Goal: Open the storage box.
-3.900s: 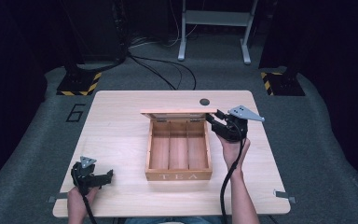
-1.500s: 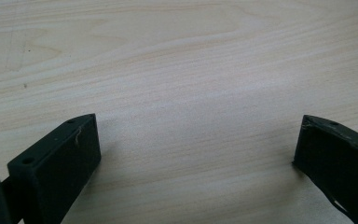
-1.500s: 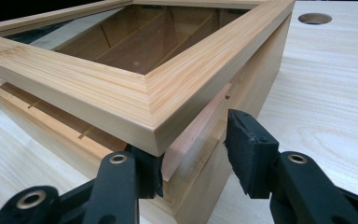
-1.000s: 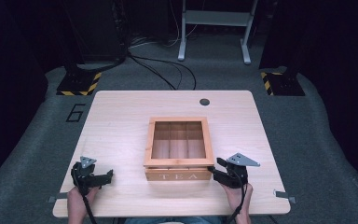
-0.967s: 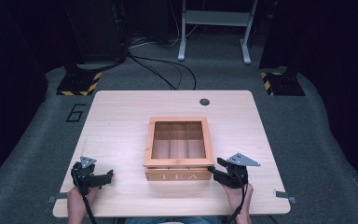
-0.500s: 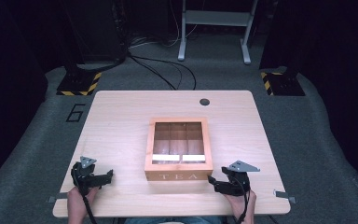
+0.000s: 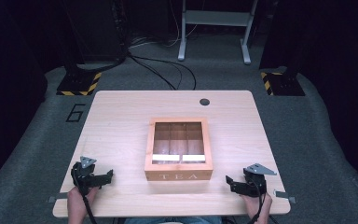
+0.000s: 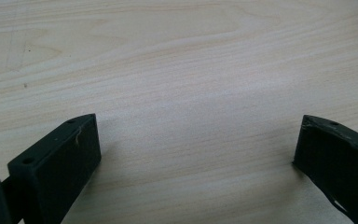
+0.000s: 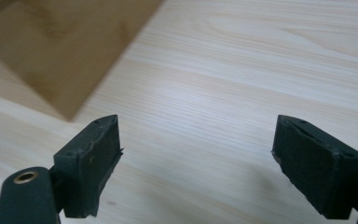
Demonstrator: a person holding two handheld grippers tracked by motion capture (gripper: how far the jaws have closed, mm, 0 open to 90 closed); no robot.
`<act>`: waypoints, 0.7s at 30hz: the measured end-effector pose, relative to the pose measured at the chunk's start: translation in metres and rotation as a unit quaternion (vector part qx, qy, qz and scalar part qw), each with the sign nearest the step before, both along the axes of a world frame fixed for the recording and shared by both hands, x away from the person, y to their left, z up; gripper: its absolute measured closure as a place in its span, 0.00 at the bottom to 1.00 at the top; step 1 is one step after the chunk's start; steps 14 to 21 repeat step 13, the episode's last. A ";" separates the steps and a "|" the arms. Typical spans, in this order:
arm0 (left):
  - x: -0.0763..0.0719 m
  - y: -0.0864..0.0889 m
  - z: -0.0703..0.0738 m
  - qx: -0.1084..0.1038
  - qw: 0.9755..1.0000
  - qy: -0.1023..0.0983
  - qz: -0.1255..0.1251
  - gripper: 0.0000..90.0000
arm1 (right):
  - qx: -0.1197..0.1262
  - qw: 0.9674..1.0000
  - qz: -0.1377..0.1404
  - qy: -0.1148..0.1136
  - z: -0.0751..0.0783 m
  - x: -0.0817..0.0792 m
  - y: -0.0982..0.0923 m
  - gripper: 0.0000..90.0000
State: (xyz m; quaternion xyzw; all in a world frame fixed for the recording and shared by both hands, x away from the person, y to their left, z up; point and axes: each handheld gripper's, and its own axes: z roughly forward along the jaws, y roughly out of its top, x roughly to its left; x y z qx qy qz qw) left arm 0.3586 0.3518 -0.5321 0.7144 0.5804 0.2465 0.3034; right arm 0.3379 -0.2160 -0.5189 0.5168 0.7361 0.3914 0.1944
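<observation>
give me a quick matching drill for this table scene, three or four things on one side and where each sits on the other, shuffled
Things:
1. tea box
2. left gripper
3. right gripper
4. dark round hole

Places:
A. near front right corner of the table
B. far edge of the table, right of middle
C. middle of the table, glass lid shut
D. near front left corner of the table

Pairs: 1-C, 2-D, 3-A, 4-B

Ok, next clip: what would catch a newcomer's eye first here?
The wooden tea box at the middle of the table, its glass-paned lid shut and "TEA" on its front. Then the two black claws near the front edge, the left claw and the right claw, both open, holding nothing.
</observation>
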 end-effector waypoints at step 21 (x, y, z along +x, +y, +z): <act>0.000 0.000 0.000 0.001 1.000 -0.001 0.000 0.00 | -0.069 0.996 -0.046 0.010 -0.010 0.009 -0.015 0.12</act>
